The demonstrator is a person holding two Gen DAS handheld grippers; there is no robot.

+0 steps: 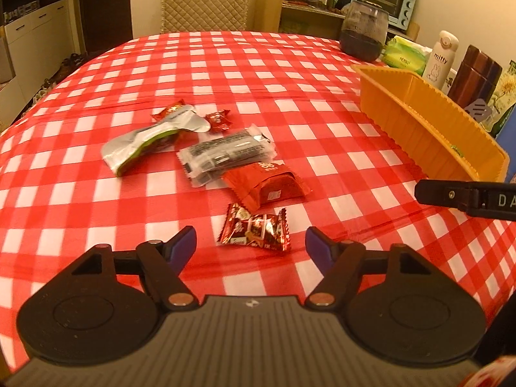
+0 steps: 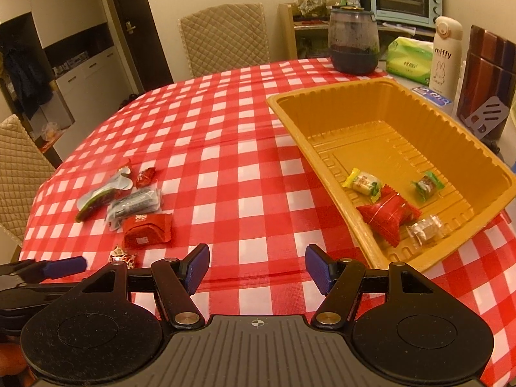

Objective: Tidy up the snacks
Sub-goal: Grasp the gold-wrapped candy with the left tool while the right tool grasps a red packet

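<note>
Big bare patch of checked cloth (image 2: 232, 167) between snack pile (image 1: 206, 158) and yellow tray (image 2: 325, 167): wide path there. Tray wall stands up at right, blocks low way in; top open. Four snacks sit at near end of tray, far end bare. Dark jar (image 2: 353, 45), tissue pack (image 2: 409, 58), white bottle (image 2: 446, 54) crowd table behind tray. Far cloth bare. Small candy (image 1: 254, 230) lies just ahead of left gripper (image 1: 251, 242), nothing between. Chair (image 2: 225, 38) stands past far edge.

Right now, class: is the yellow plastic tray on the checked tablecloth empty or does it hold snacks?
Partly filled. The yellow plastic tray holds four wrapped snacks near one end; the rest is bare.
</note>
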